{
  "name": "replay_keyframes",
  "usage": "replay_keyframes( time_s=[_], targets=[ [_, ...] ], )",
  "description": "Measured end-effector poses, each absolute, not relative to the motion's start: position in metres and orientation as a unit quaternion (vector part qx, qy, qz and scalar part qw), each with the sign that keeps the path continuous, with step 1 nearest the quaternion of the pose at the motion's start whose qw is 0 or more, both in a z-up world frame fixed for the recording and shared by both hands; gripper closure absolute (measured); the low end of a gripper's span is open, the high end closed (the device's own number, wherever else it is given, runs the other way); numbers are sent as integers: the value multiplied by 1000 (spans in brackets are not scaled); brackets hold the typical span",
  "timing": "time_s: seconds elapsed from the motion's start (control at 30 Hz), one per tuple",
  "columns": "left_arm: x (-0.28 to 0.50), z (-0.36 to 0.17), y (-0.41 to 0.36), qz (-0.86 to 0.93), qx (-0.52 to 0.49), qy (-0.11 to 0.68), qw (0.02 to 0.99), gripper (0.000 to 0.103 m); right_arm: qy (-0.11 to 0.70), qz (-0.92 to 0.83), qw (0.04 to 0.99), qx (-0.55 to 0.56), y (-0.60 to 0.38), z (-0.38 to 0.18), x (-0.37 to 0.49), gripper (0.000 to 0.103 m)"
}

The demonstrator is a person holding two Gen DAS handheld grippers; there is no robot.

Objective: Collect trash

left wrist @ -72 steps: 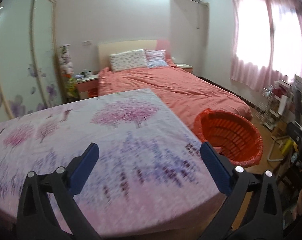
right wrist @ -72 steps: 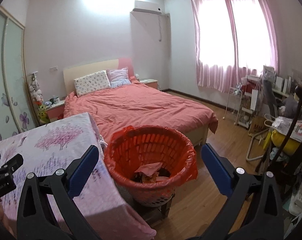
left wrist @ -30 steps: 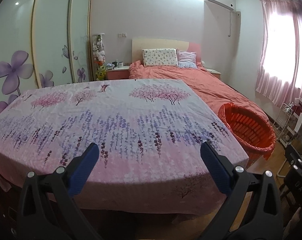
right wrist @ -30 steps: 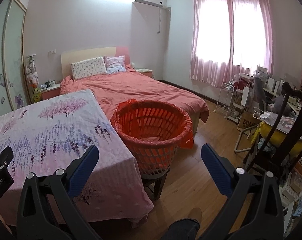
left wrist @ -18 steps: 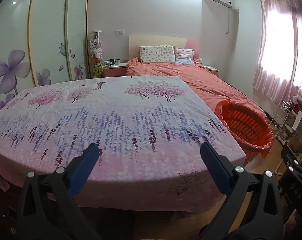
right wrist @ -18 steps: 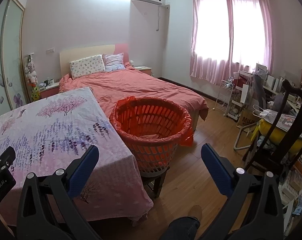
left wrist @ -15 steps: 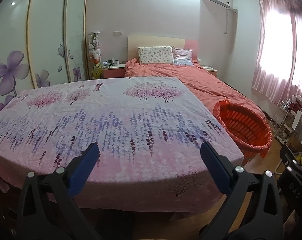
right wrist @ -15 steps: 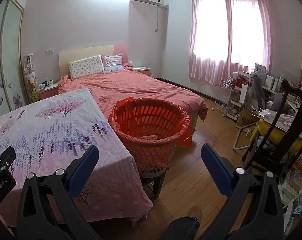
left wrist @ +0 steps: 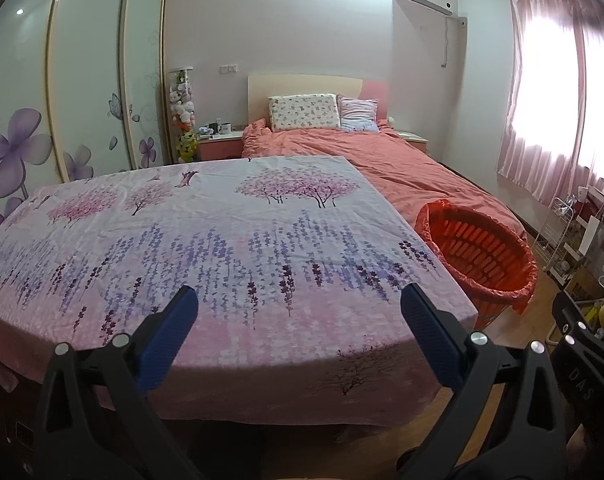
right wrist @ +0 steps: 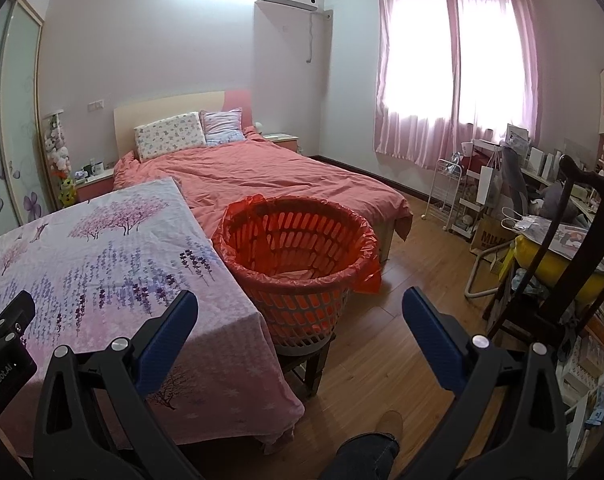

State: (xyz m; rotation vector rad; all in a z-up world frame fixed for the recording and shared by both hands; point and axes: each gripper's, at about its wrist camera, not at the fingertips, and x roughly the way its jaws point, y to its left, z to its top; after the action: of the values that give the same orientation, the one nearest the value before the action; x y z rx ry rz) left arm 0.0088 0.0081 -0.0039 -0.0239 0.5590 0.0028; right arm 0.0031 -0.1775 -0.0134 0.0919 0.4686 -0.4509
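Observation:
A red basket [right wrist: 302, 256] lined with a red bag stands on a small stool right of the table; some paper trash [right wrist: 291, 276] lies at its bottom. The left wrist view shows the same basket [left wrist: 478, 256] past the table's right edge. My left gripper [left wrist: 297, 316] is open and holds nothing, low over the near edge of the flowered tablecloth [left wrist: 205, 240]. My right gripper [right wrist: 299, 314] is open too, hanging in front of the basket and short of it. No loose trash shows on the tablecloth [right wrist: 101, 264].
A bed with a coral cover [right wrist: 269, 180] lies behind the table and basket. A dark wooden chair [right wrist: 574, 240] and a cluttered desk stand at the right. Bare wood floor [right wrist: 402, 320] lies between basket and chair. A person's leg and slipper [right wrist: 382, 432] show below.
Both grippers have pulled back from the table and basket, so more of the tablecloth and the floor shows. The basket now sits farther off. Both stay open.

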Motion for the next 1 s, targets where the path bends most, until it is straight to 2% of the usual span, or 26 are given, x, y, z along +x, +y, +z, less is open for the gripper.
replay_keyframes(
  time_s=[1.0],
  targets=[
    [6, -3, 3, -2, -9, 273, 962, 4, 230, -223, 946, 49, -181, -14, 1, 2]
  ],
)
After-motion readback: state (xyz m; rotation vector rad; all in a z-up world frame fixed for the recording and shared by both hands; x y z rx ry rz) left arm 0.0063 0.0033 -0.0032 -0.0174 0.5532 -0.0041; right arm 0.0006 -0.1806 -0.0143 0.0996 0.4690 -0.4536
